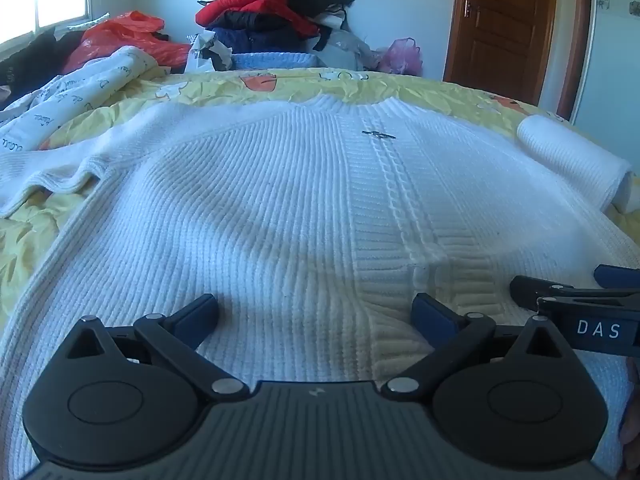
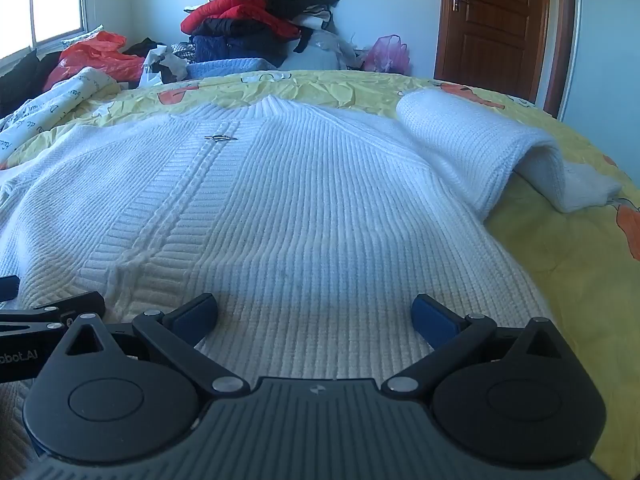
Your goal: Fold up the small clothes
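White ribbed knit sweater (image 1: pixel 248 200) spread flat, front up, on yellow printed bedspread (image 2: pixel 560 264); one sleeve (image 2: pixel 472 148) folded over at the right. Left gripper (image 1: pixel 316 312) and right gripper (image 2: pixel 316 312) side by side over the hem, jaws spread wide, gripping nothing. Beyond: red plastic bag (image 1: pixel 128 34), contents not discernible; heap of red and dark clothes (image 2: pixel 256 16); pink bag (image 2: pixel 386 54); brown door (image 1: pixel 504 24); window (image 2: pixel 52 0).

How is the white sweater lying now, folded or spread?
Mostly spread: white sweater lies flat on the bedspread, one sleeve doubled over itself.
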